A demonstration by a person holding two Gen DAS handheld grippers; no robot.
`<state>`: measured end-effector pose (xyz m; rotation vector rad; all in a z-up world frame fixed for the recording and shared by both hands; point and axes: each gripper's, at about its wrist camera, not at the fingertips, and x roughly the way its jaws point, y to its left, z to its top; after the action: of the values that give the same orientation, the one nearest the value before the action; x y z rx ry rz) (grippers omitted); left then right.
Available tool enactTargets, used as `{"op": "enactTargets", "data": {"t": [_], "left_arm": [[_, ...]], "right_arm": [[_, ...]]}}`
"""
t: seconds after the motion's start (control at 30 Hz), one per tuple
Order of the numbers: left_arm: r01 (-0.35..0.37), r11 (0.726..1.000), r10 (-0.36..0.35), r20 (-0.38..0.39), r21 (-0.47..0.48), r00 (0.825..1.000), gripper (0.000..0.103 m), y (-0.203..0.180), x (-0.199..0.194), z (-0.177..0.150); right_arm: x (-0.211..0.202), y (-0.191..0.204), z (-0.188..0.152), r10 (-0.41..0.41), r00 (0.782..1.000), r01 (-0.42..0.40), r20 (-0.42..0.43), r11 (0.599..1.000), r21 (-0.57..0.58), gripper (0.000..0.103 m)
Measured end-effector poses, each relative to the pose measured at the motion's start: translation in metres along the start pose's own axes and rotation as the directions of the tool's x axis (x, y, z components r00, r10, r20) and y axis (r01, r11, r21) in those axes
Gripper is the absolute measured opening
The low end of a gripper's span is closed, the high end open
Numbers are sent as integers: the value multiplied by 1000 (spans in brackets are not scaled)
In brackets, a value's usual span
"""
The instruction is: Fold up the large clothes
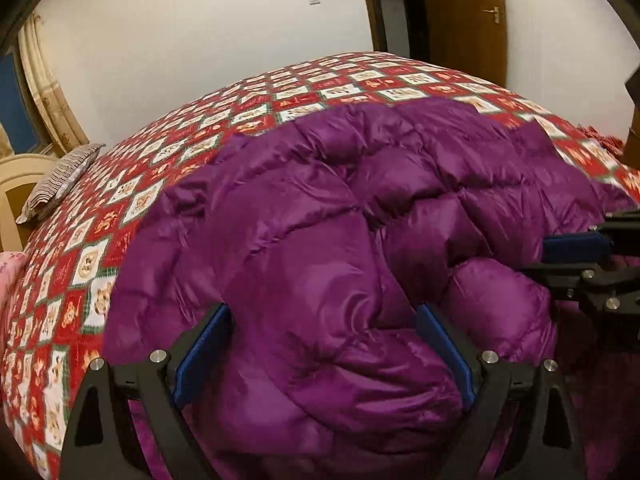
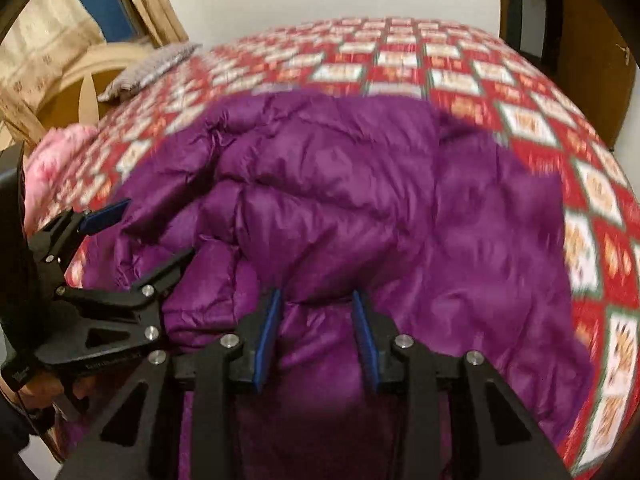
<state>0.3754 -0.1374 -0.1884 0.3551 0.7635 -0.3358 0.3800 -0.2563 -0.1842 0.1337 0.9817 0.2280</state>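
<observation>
Jacket [image 1: 340, 208] purple, on bed [image 1: 120, 208] | left gripper [image 1: 324, 344] jaws released | right gripper [image 2: 316, 336] jaws released astride fabric

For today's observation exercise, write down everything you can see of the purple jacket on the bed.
The purple jacket is a shiny, puffy quilted garment, stitched into padded panels and creased. It lies bunched, partly folded over itself, on the red patterned bedspread, near the bed's front edge. The left gripper stands wide open around a puffed fold. The right gripper, narrower, straddles another fold; whether its pads press the fabric cannot be told.
</observation>
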Motion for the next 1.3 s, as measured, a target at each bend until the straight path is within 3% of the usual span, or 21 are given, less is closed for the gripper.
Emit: {"op": "enactTargets", "data": {"t": [0.3,0.4,0.53,0.7,0.73,0.83,0.93,1.07,1.13,1.2,1.3], "left_arm": [[10,1000,-10,-23,-7,1000,94,2,-3,3],[16,1000,-17,12,8,1000,94,5,-25,6],[-30,999,28,74,23,997,94,19,-51,17],[-89,987,106,128,-131,986,94,65,-60,55],[-102,981,124,127,-165,984,94,72,-58,61],[-155,940,188,83,-303,979,94,91,-37,89],[-210,906,244,47,-367,969,94,85,-10,107],[-271,905,281,-16,-327,960,94,58,34,109],[-321,906,319,-52,-275,946,94,45,56,99],[-353,906,341,-91,-231,935,94,37,78,83],[-316,910,296,-114,-269,948,95,41,87,72]], "right_arm": [[1,11,-18,-70,997,73,34,993,-89,40],[-1,12,-17,-67,997,70,30,993,-100,40],[-10,4,-10,-32,999,32,7,996,-84,38],[-49,0,8,-71,995,75,74,996,-53,42],[-55,-1,16,-90,992,93,89,995,-39,46],[-61,-7,45,-137,982,130,128,990,55,59],[-44,-14,79,-174,972,144,161,973,181,59],[2,-18,99,-214,960,147,182,935,324,59],[28,-17,98,-192,966,126,172,933,336,59],[44,-16,91,-236,959,177,155,930,322,59],[54,-17,78,-259,951,200,170,933,298,59]]}}
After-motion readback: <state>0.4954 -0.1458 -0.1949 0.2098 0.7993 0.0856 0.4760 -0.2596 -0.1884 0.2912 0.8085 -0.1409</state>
